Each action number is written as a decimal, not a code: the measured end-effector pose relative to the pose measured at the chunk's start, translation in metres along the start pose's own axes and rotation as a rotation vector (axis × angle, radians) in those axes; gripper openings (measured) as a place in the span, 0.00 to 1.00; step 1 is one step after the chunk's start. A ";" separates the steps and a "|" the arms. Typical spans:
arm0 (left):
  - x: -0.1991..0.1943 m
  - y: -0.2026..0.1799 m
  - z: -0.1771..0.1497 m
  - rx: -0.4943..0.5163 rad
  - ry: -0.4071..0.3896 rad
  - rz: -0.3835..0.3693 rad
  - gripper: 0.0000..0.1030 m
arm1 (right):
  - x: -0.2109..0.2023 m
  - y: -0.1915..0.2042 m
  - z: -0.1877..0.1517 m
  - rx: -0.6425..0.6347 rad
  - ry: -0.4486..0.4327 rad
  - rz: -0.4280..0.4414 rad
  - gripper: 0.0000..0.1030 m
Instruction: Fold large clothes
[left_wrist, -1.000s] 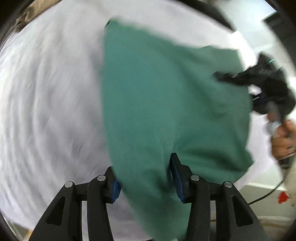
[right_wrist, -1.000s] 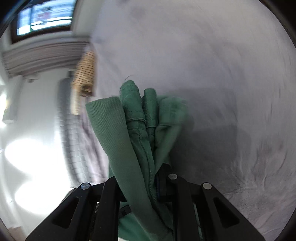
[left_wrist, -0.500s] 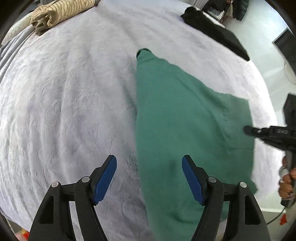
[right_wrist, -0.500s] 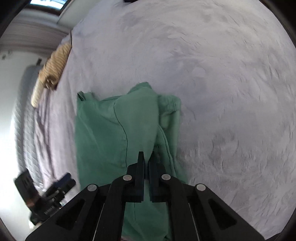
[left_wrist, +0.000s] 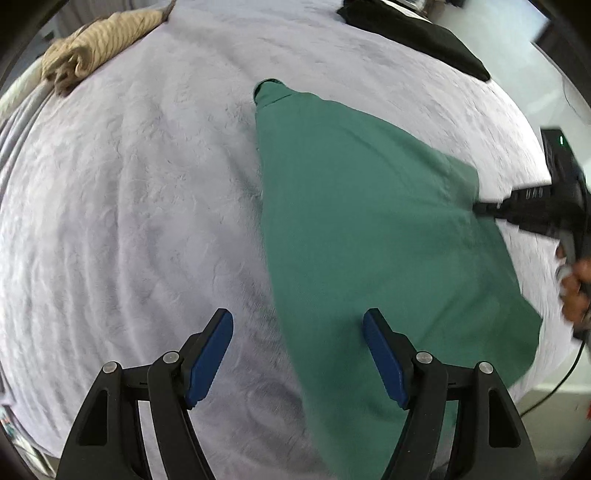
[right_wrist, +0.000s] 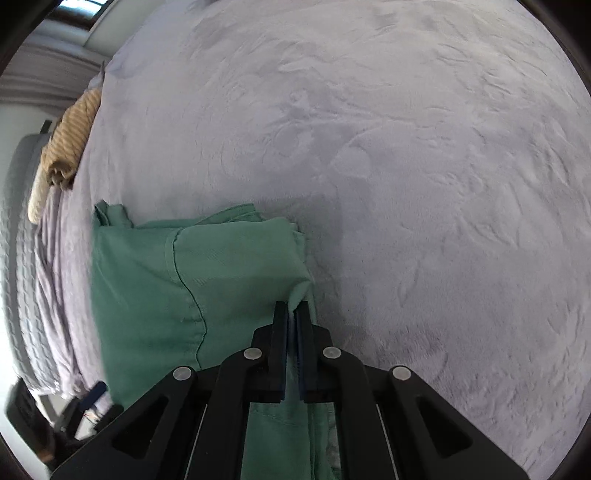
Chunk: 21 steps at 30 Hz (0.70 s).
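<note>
Green garment (left_wrist: 369, 229) lay flat on the bed (left_wrist: 129, 221), right tongs (right_wrist: 294, 314) clamped on its edge, left tongs (left_wrist: 297, 332) apart above it, so the pinched edge wanted a smooth, taut carry across.

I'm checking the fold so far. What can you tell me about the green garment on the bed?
The green garment is a plain woven-looking cloth, lying folded lengthwise and mostly flat on the pale bedspread, with a narrow end pointing up the bed and stacked edges with a seam in the right wrist view. The right hand-held gripper is shut on a pinch of its edge. The left hand-held gripper stands open above its near part, not touching.
</note>
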<state>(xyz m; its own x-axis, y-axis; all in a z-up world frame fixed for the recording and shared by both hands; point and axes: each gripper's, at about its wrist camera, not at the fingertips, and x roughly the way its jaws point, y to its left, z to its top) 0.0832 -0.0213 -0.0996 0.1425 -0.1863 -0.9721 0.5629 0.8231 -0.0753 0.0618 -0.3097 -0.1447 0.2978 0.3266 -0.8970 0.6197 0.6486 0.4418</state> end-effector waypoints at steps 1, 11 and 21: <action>-0.003 0.001 -0.004 0.014 0.007 -0.012 0.72 | -0.008 0.001 -0.003 -0.006 -0.006 -0.002 0.04; 0.008 -0.006 -0.063 0.147 0.140 -0.083 0.72 | -0.068 0.029 -0.075 -0.122 -0.016 0.017 0.04; 0.011 0.005 -0.076 0.057 0.137 -0.081 0.84 | -0.040 0.047 -0.143 -0.246 0.100 -0.102 0.04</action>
<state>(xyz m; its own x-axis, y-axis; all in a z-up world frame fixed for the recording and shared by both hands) 0.0257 0.0219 -0.1278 -0.0158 -0.1729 -0.9848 0.6139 0.7758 -0.1461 -0.0253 -0.1938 -0.0873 0.1624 0.3092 -0.9370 0.4447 0.8248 0.3493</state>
